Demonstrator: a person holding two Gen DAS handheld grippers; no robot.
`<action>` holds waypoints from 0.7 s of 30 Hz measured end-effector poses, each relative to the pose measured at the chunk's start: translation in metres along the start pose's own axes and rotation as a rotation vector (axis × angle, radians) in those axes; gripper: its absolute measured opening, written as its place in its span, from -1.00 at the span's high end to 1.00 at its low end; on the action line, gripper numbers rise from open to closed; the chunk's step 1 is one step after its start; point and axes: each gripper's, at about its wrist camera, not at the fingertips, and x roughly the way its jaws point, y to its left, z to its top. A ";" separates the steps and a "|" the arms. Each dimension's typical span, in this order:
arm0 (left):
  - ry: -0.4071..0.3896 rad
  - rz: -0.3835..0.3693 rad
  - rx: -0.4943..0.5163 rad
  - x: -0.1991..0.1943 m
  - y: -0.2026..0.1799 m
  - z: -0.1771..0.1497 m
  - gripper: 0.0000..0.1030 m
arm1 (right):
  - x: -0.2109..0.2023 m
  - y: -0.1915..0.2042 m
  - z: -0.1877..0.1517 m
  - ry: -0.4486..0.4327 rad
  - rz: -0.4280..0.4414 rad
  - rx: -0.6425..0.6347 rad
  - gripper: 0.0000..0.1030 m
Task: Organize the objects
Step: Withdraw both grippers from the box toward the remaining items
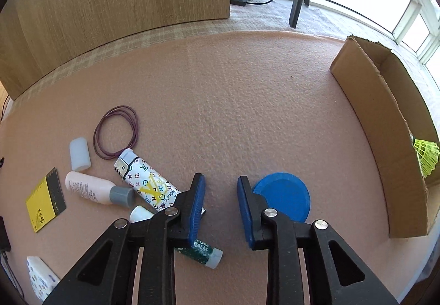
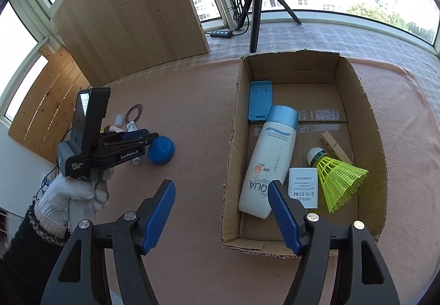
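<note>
On a pink felt-covered tabletop (image 1: 220, 101), loose items wait at the left: a yellow-and-black card (image 1: 45, 199), a translucent cap (image 1: 79, 154), a pale pink bottle with a grey cap (image 1: 96, 188), dark rubber bands (image 1: 115, 132) in a loop and a monogram-print lighter (image 1: 147, 184) lying just beside the bottle. Nearer the camera, a lip balm tube (image 1: 205, 251) lies partly under the left gripper (image 1: 221, 203), whose blue-padded jaws stand narrowly apart with only bare felt showing between them; nothing is gripped. A blue round lid (image 1: 283, 196) lies just right of the right-hand jaw, partly hidden behind it. From the right wrist view, a white-gloved hand (image 2: 74, 192) is seen holding that gripper low over the felt, its tips beside the blue lid. To the right, the right gripper (image 2: 221, 211) hangs with its jaws wide and empty over the near left corner of the cardboard box (image 2: 233, 140), one jaw outside the wall and one over the inside. Within the box lie a blue phone stand (image 2: 260, 104), a white sunscreen bottle with a pale blue cap (image 2: 268, 165), a white power adapter (image 2: 304, 186), a wooden clothespin (image 2: 334, 147) and a yellow-green shuttlecock (image 2: 337, 178), its cork tip touching the adapter's top edge. Behind the box, a black tripod (image 2: 257, 2) stands before the window
</note>
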 end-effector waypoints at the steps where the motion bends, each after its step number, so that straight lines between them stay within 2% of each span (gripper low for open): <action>1: -0.007 -0.007 0.001 -0.006 0.001 -0.009 0.49 | 0.000 0.003 -0.001 0.001 0.005 -0.004 -0.28; 10: -0.022 -0.042 0.019 -0.030 -0.008 -0.066 0.50 | 0.003 0.031 -0.011 0.019 0.048 -0.041 -0.28; 13: -0.023 -0.063 0.004 -0.039 0.001 -0.082 0.49 | 0.005 0.040 -0.015 0.025 0.059 -0.053 -0.28; 18: -0.022 -0.080 -0.036 -0.047 0.024 -0.091 0.48 | 0.013 0.055 -0.017 0.040 0.080 -0.071 -0.28; 19: -0.030 -0.086 -0.042 -0.052 0.028 -0.093 0.45 | 0.015 0.058 -0.017 0.043 0.082 -0.075 -0.28; 21: -0.047 -0.086 -0.067 -0.059 0.038 -0.097 0.20 | 0.020 0.063 -0.016 0.047 0.087 -0.080 -0.28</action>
